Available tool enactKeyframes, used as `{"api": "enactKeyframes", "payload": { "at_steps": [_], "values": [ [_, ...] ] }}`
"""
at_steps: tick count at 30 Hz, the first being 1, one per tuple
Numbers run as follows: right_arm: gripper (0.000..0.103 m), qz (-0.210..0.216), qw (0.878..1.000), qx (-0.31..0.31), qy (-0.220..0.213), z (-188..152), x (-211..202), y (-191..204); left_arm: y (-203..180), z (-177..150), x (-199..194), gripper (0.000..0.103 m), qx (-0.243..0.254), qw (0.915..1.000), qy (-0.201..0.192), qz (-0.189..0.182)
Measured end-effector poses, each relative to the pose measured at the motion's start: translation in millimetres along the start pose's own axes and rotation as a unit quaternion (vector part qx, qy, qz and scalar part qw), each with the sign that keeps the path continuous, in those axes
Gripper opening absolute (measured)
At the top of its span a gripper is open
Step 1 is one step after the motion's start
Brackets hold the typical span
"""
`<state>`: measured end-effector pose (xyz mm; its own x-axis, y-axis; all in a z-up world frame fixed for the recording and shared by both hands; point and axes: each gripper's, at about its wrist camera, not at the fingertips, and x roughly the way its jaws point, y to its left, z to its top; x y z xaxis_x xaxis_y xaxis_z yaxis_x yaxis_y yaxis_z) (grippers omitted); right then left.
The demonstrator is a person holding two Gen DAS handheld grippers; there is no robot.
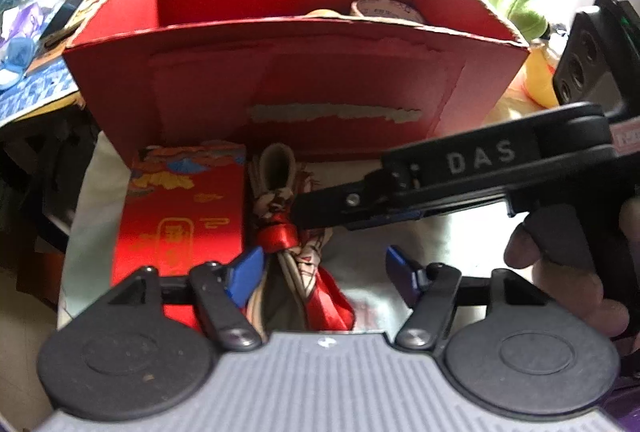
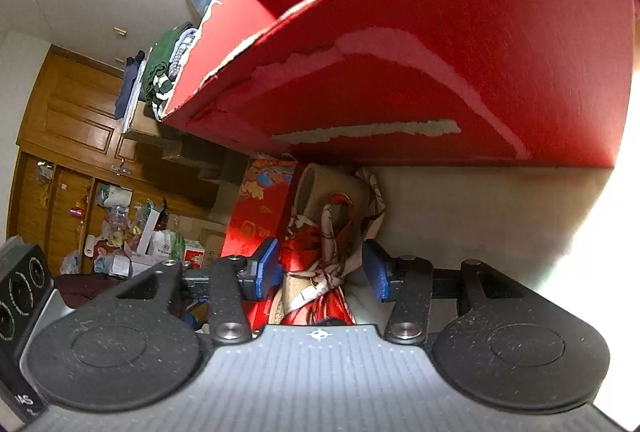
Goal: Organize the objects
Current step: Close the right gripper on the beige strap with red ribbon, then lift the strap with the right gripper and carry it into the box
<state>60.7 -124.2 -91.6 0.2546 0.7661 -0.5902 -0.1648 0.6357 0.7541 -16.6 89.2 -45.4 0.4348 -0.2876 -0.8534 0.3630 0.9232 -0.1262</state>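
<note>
We see a beige loop wrapped in a red and patterned scarf [image 1: 298,236] lying on the pale cloth-covered surface [image 1: 360,252], just in front of the tall red cardboard box [image 1: 296,84]. A flat red packet with gold print [image 1: 184,216] lies right beside the scarf bundle, on its left, also against the box's front wall. Inside the box we can make out a roll of tape [image 1: 384,8] near the back.

Our right tongs [image 2: 320,270] are spread, blue pads on either side of the bundle without clearly pressing it; in the left wrist view their black body reaches in from the right, tips at the scarf's red knot. Our left tongs [image 1: 322,268] are also spread, straddling the bundle's near end. A green plush toy [image 1: 520,8] sits beyond the box's right corner.
</note>
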Motion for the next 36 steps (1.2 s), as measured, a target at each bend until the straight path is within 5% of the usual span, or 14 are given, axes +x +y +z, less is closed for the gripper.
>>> {"api": "enactKeyframes", "payload": {
  "at_steps": [8,15,26,31,33,36],
  "values": [
    [0.051,-0.027,0.999,-0.011,0.021,5.3,-1.0,-1.4,-17.9,-1.3,-2.8,0.066,0.016,0.9970,-0.008,-0.075],
    [0.049,-0.041,0.999,-0.017,0.032,3.6,4.0,-4.3,-6.0,0.6,-4.7,0.064,-0.004,0.9954,0.002,-0.095],
    [0.048,-0.020,0.999,0.011,0.033,4.4,5.2,-13.3,-5.6,4.0,12.0,0.067,0.007,0.9993,0.023,-0.029],
    [0.047,-0.011,0.999,0.017,0.041,4.2,7.0,-12.9,-3.9,2.0,30.1,0.058,0.007,0.9984,0.056,-0.009],
    [0.035,-0.012,0.999,0.023,0.044,2.6,8.0,-14.8,-5.5,1.8,31.5,0.055,0.012,0.9982,0.059,-0.002],
    [0.031,-0.005,0.998,0.036,0.045,0.6,3.6,-17.3,-8.8,3.0,30.7,0.053,0.019,0.9978,0.064,-0.001]
  ]
}}
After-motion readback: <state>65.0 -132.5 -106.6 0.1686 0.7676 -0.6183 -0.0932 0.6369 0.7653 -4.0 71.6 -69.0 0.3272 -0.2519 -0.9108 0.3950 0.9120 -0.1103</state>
